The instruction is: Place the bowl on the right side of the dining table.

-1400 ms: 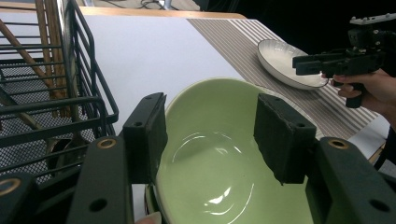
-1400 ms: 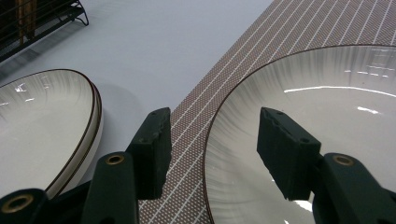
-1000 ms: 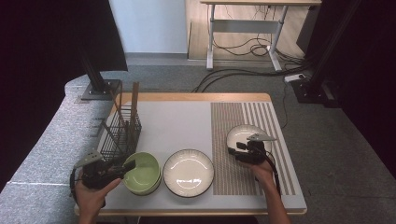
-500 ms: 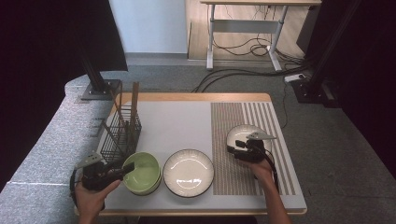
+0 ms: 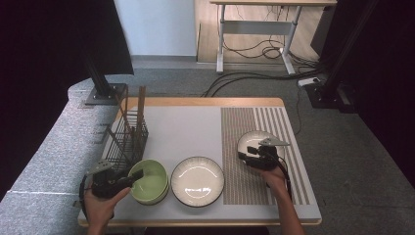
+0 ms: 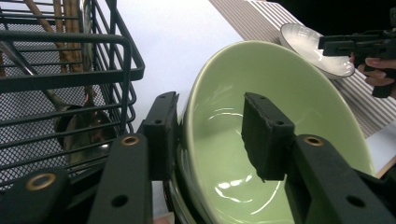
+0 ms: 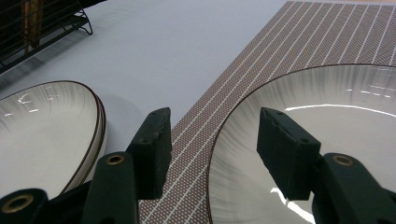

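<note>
Left tongs (image 6: pixel 210 140) stand spread astride the near rim of the green bowl (image 6: pixel 289 93), at the table's (image 5: pixel 186 122) front left beside the wire rack (image 5: pixel 125 142). Right tongs (image 7: pixel 212 149) stand spread astride the white plate's (image 7: pixel 336 140) rim on the striped mat (image 5: pixel 240 122). Both are judged glazed, slippery, breakable; grip at the rim.

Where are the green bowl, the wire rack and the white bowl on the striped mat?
green bowl (image 5: pixel 150 182), high view, on its inner floor.
wire rack (image 5: pixel 128 139), high view, on its mesh side.
white bowl (image 7: pixel 327 140), right gripper view, on its inner wall.
</note>
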A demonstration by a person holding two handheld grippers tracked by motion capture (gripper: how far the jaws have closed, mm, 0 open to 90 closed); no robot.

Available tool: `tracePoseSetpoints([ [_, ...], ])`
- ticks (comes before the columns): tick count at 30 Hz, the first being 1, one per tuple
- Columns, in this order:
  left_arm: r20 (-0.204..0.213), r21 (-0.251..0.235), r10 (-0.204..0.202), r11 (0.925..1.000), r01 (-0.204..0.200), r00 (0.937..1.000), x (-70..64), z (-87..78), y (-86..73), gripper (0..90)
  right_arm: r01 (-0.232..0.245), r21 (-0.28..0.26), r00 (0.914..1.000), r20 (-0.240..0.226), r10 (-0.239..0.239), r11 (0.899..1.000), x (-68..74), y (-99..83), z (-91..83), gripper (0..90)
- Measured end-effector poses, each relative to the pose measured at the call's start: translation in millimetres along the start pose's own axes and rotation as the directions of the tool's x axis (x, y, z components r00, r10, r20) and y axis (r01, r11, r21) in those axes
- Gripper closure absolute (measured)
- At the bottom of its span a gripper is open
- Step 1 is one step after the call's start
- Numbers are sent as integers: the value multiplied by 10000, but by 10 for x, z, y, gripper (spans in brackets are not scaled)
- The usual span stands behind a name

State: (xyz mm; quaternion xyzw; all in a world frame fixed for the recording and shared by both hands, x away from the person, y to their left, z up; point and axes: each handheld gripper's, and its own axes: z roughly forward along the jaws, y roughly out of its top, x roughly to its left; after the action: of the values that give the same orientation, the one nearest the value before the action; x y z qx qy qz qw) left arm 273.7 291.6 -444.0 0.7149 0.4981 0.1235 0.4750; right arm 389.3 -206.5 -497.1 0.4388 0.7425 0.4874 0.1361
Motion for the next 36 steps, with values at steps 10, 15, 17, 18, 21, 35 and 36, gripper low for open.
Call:
tracePoseSetpoints([
  [10, -122, 120, 31, 9999, -29, 9999, 6, 56, -8, 594, 25, -6, 10000, 77, -25, 10000, -2, 0, -1, 452],
  [15, -324, 187, 142, 9997, -136, 9994, -5, 75, -10, 621, 39, 51, 9999, 103, -40, 10000, -2, -1, -2, 452],
  [17, -481, 191, 203, 9996, -194, 9986, -13, 77, -10, 641, 59, 68, 9999, 123, -60, 10000, 0, -3, 3, 452],
  [18, -577, 194, 243, 9995, -232, 9980, -17, 79, -11, 659, 59, 79, 9999, 123, -60, 10000, 2, -4, 6, 452],
  [21, -851, 174, 370, 9992, -356, 9957, -24, 82, -14, 719, 51, 88, 9999, 145, -52, 9999, 4, -6, 10, 452],
  [35, -1138, 267, 814, 9965, -788, 9902, -35, 64, -22, 829, -33, -148, 9995, 312, 38, 9999, 12, 0, -8, 461],
  [36, -1120, 251, 799, 9967, -776, 9905, -32, 62, -23, 829, -47, -170, 9995, 325, 53, 9998, 13, 3, -11, 461],
])
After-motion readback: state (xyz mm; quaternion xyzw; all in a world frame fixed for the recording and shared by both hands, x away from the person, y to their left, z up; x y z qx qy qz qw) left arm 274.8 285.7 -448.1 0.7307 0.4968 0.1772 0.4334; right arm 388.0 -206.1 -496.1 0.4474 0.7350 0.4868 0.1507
